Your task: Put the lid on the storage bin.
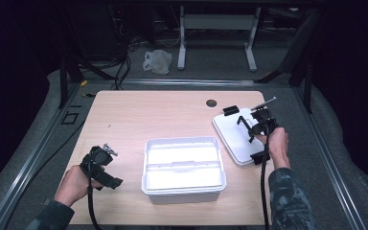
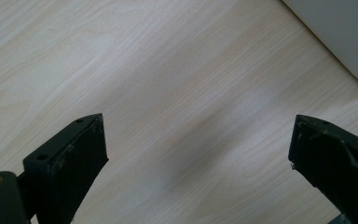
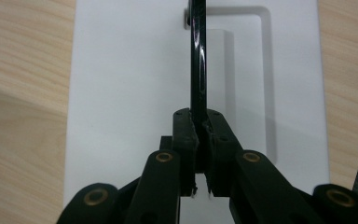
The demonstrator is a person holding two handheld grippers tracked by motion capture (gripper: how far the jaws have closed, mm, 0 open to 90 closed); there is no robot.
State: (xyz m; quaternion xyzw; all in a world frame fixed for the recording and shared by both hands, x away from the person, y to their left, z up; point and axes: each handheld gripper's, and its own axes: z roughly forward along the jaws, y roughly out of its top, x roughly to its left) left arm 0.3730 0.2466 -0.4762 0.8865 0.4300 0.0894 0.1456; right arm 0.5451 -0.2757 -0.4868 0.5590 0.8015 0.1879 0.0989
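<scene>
A white lid [image 1: 230, 133] lies flat on the wooden table at the right, with a thin black handle [image 1: 244, 124] raised over it. My right gripper [image 1: 258, 128] is shut on that handle. In the right gripper view the jaws pinch the handle [image 3: 197, 60] edge-on above the lid [image 3: 121, 84], with the right gripper [image 3: 199, 128] at its near end. A white two-compartment bin [image 1: 146, 165] stands at the table's middle front, empty. My left gripper [image 1: 106, 167] hovers left of the bin; in its own view the left gripper [image 2: 198, 149] is open over bare wood, a corner of the bin [image 2: 340, 32] beyond.
Black latches sit at the lid's far end [image 1: 230, 110] and near end [image 1: 259, 157]. A round cable hole [image 1: 211, 103] is in the table behind the lid. On the floor beyond lie a plastic bag [image 1: 158, 61] and cables, beside a white desk frame [image 1: 218, 21].
</scene>
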